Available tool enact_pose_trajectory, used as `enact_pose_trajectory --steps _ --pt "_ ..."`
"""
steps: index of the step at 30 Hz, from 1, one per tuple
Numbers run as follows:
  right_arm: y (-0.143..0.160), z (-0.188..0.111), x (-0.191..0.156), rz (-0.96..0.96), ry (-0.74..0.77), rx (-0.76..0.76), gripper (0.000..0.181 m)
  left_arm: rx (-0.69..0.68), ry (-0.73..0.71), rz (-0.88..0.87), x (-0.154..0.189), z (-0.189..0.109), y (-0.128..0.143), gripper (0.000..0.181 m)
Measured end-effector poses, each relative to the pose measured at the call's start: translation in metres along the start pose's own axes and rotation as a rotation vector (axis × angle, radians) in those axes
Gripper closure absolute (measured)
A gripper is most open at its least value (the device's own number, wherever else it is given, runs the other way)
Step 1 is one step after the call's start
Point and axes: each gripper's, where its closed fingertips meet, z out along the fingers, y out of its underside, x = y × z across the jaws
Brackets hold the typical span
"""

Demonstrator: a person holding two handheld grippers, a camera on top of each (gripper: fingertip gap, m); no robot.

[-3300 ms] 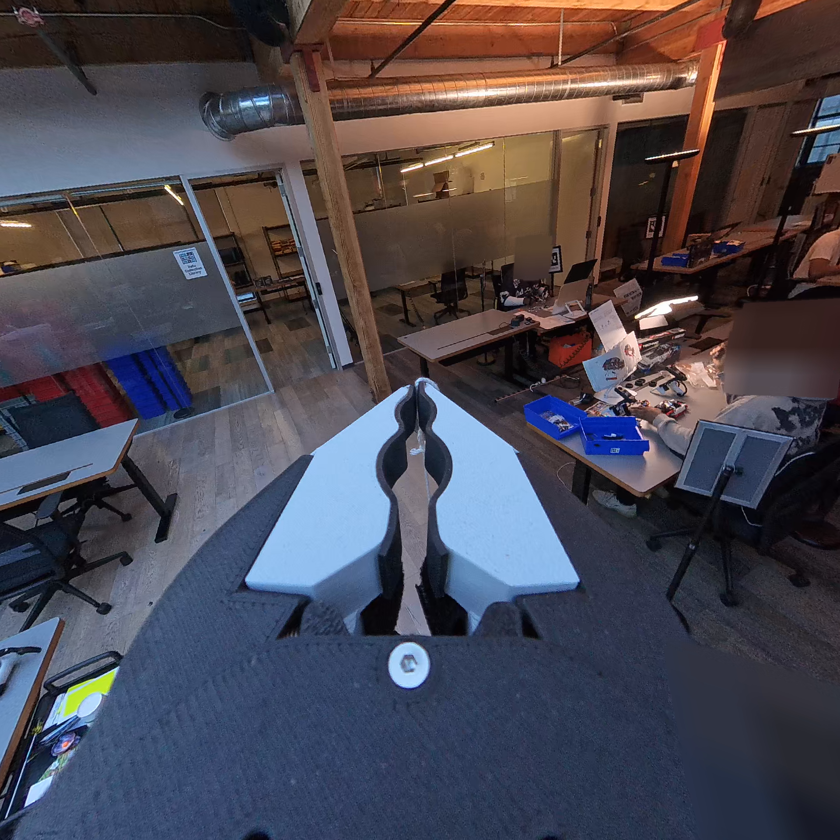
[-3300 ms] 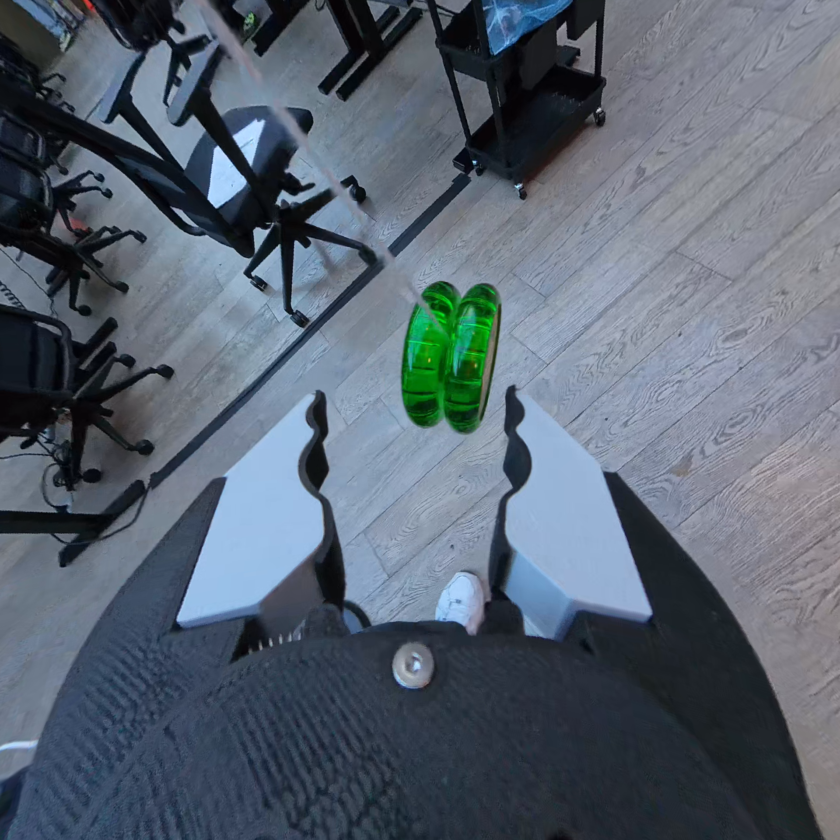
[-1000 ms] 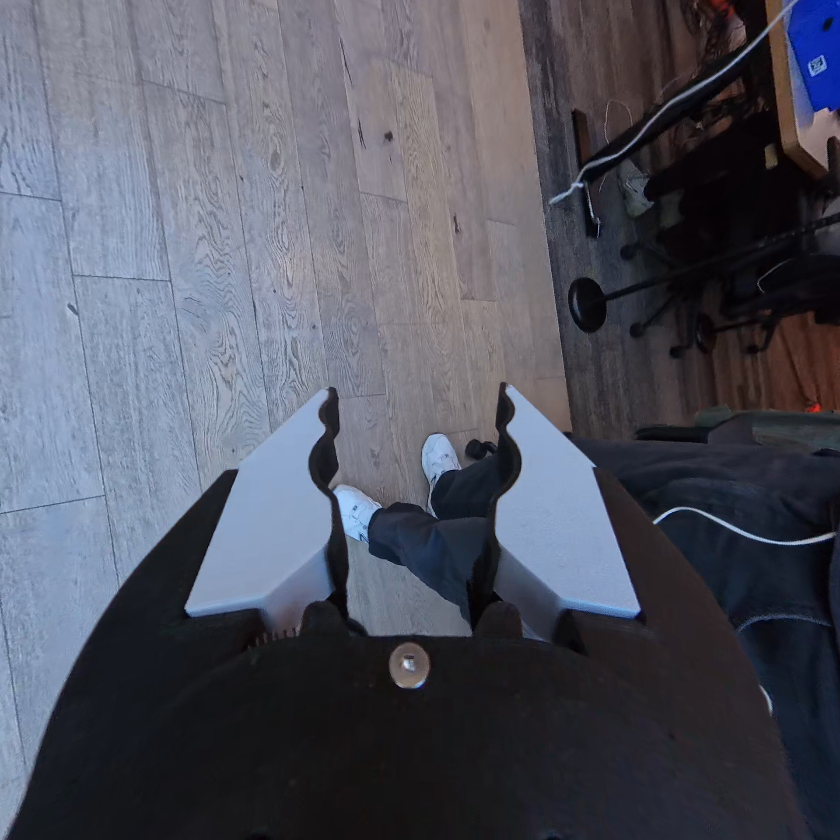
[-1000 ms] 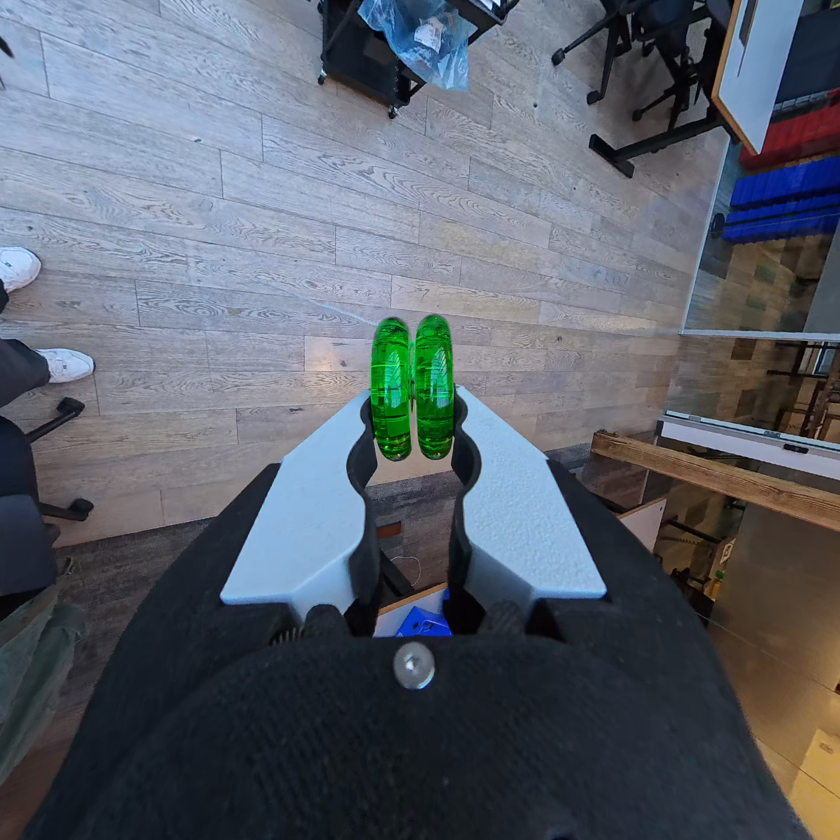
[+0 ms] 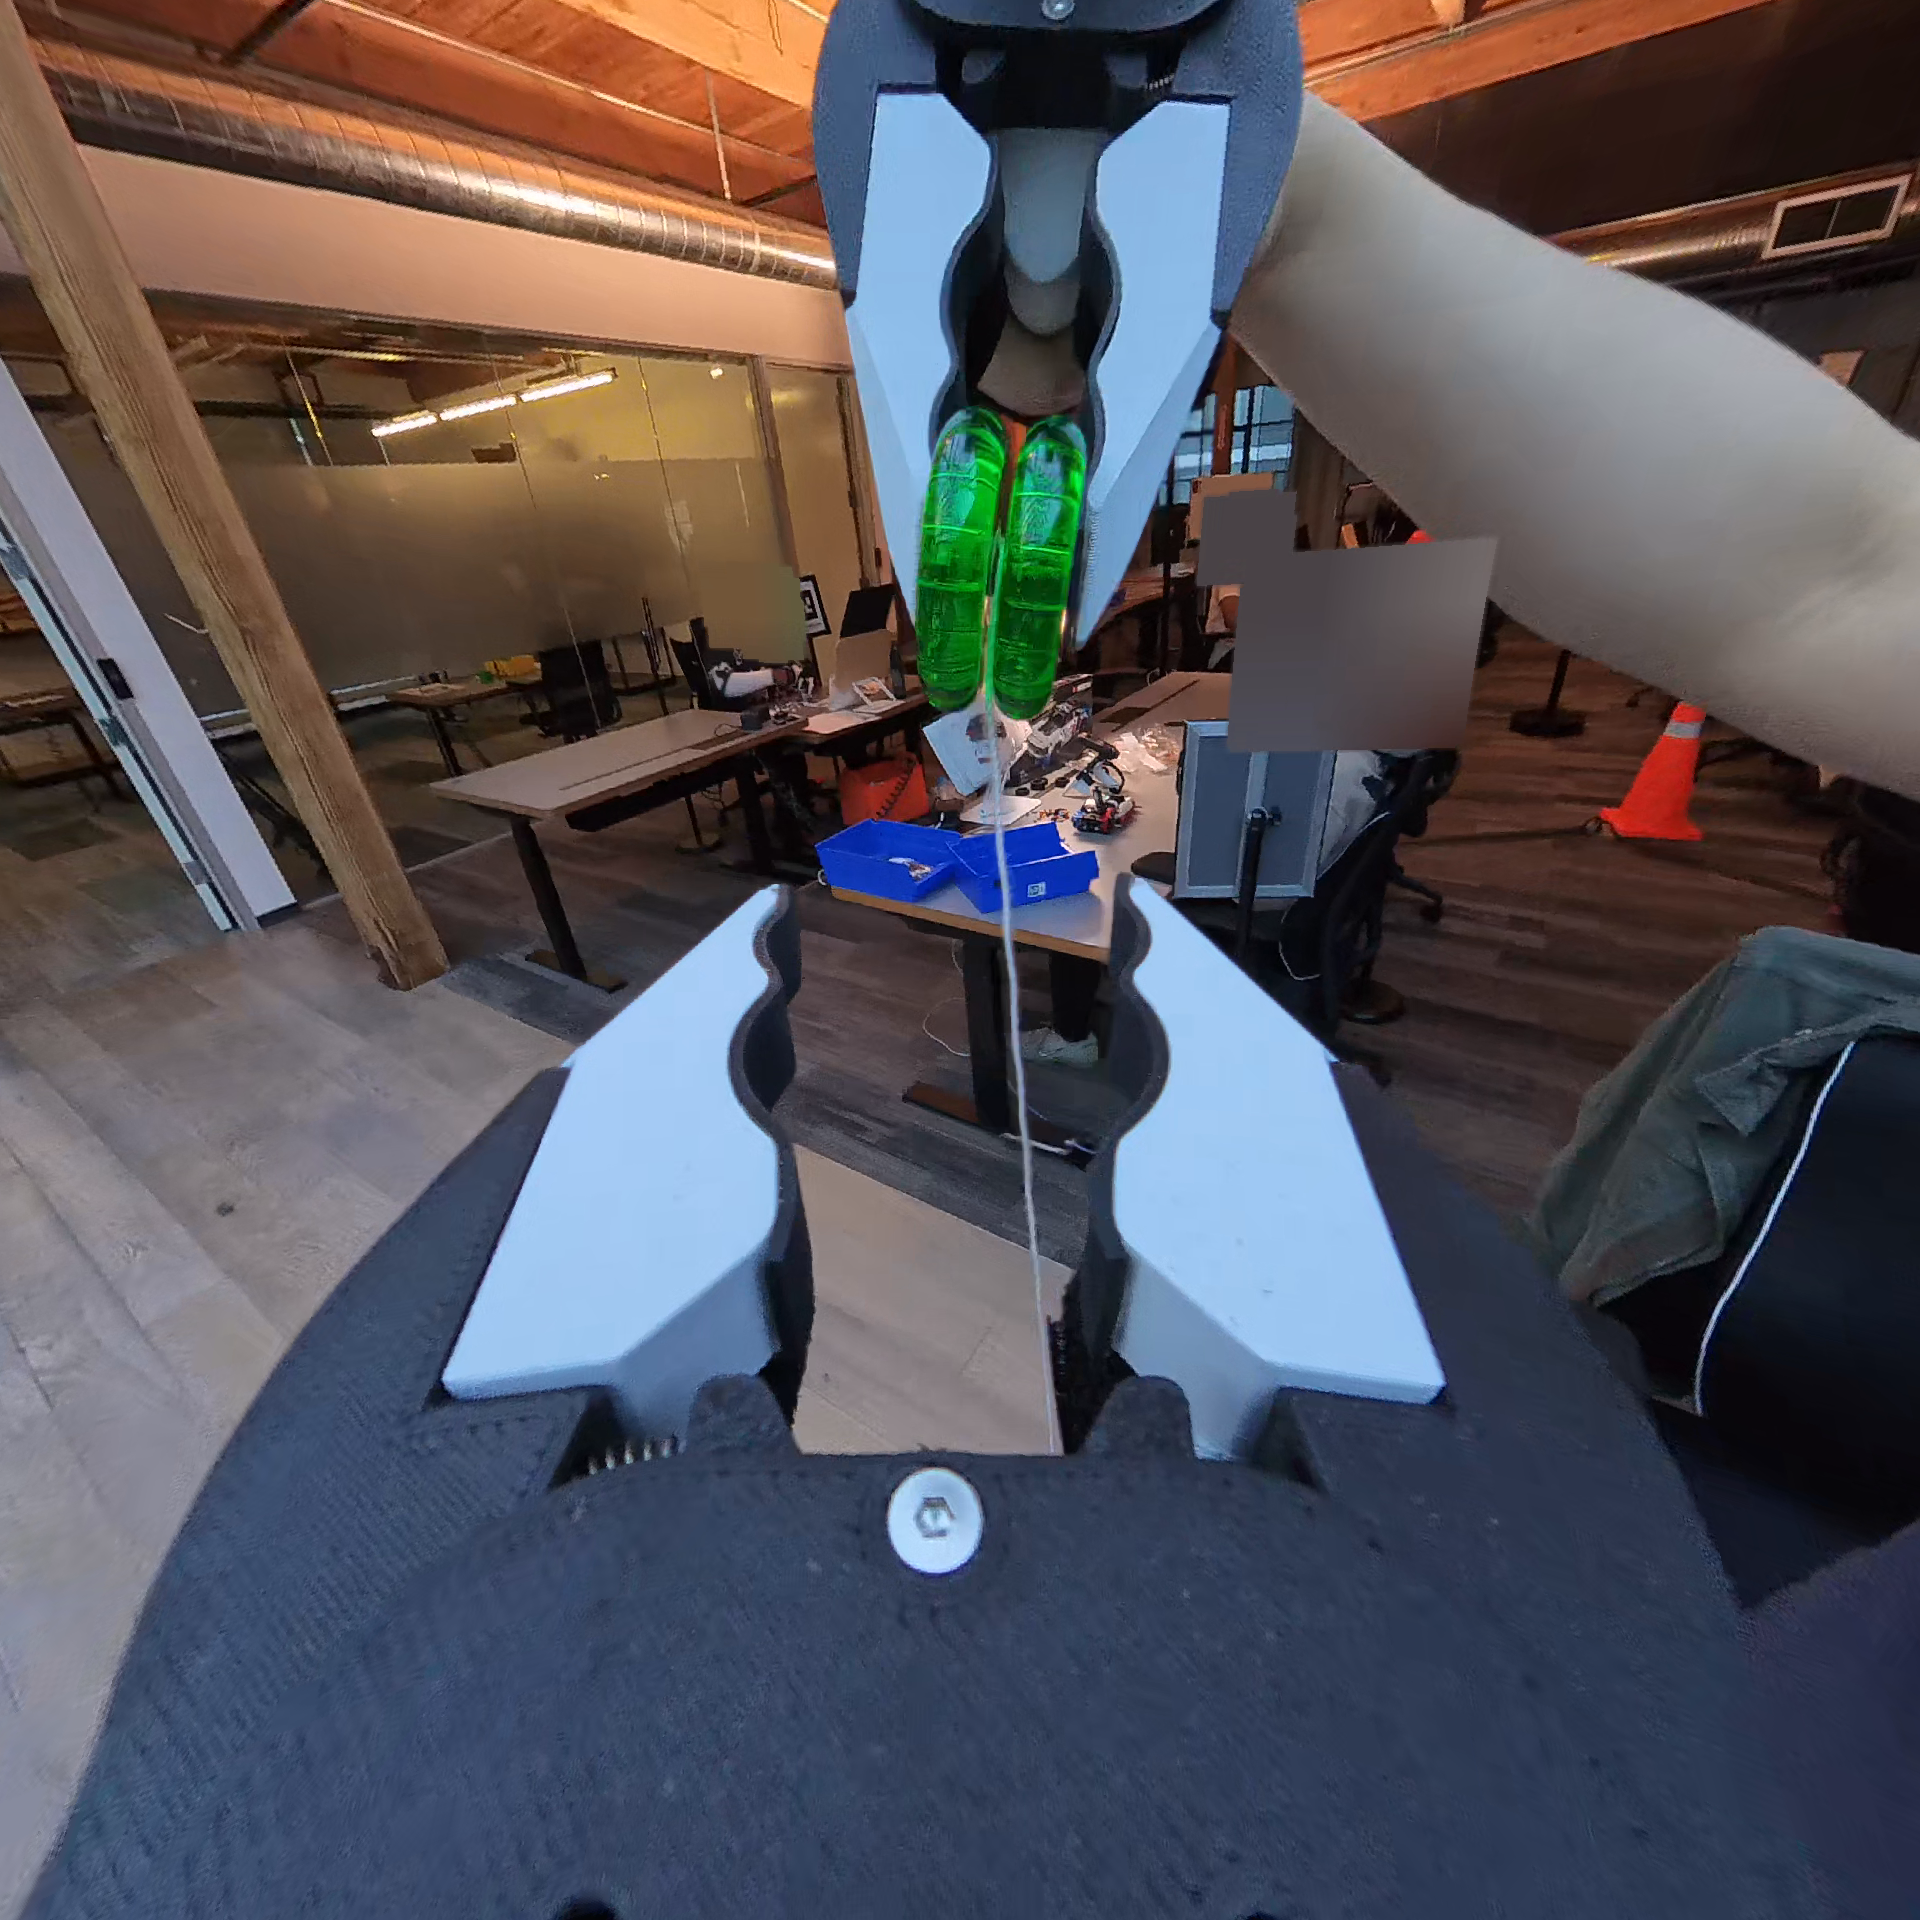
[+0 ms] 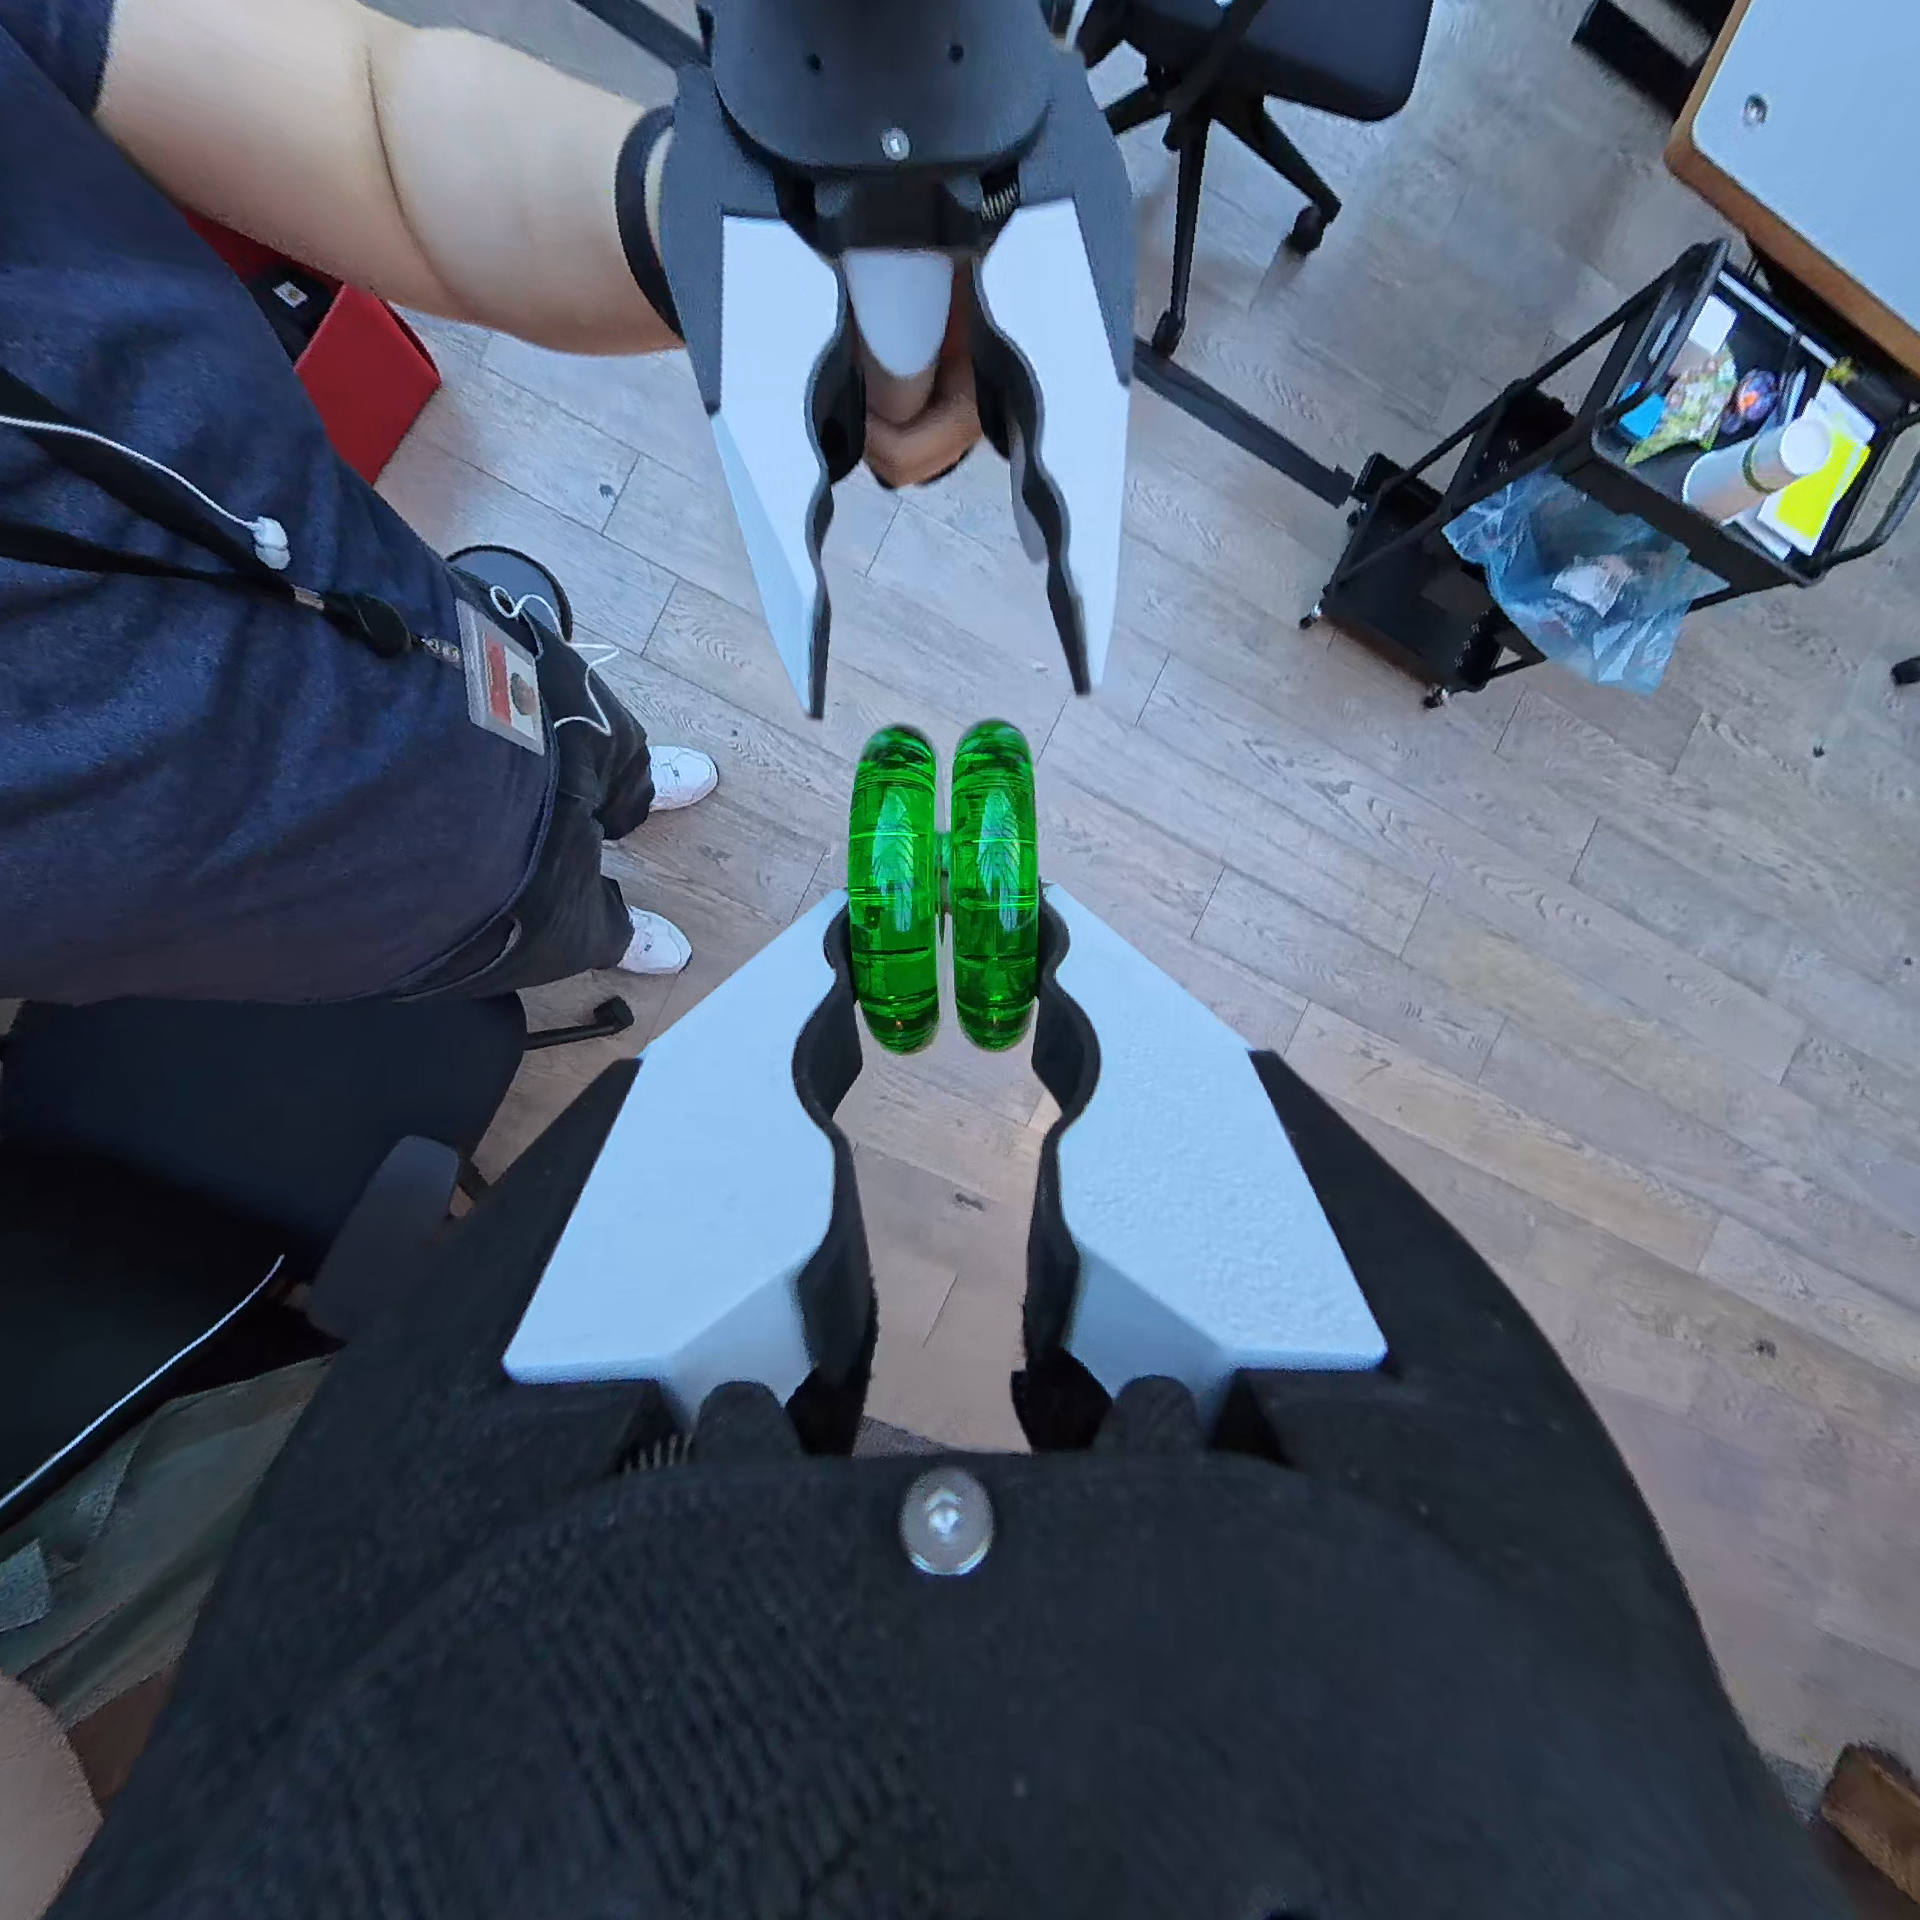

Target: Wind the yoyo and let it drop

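Above wood floor (image 6: 1455, 935), right hand-held gripper (image 6: 945, 914) clamps green yoyo (image 6: 943, 883).

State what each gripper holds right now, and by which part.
The right gripper clamps the green yoyo by its two outer faces. The left gripper holds nothing; its jaws stand open around the hanging string.

string (image 5: 1013, 997) lower end: hidden behind left gripper (image 5: 954, 914) | seated person: head blurred
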Motion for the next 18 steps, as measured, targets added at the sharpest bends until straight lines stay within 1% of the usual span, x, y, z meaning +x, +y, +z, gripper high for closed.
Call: enact_pose_trajectory --steps 4,8,12,18 --pt "-0.008 0.013 -0.015 -0.075 -0.016 0.108 0.154 0.07 0.052 -0.039 0.02 0.015 -0.004 0.121" --pt "-0.009 0.024 -0.03 -0.101 -0.061 0.213 0.153 0.09 0.079 -0.019 0.039 0.024 0.0 0.124" --pt "-0.003 0.035 -0.04 -0.107 -0.091 0.271 0.153 0.112 0.034 0.062 0.049 0.02 -0.003 0.141" --pt "0.002 0.038 -0.044 -0.079 -0.132 0.39 0.154 0.039 -0.061 0.166 0.047 0.021 0.003 0.151"
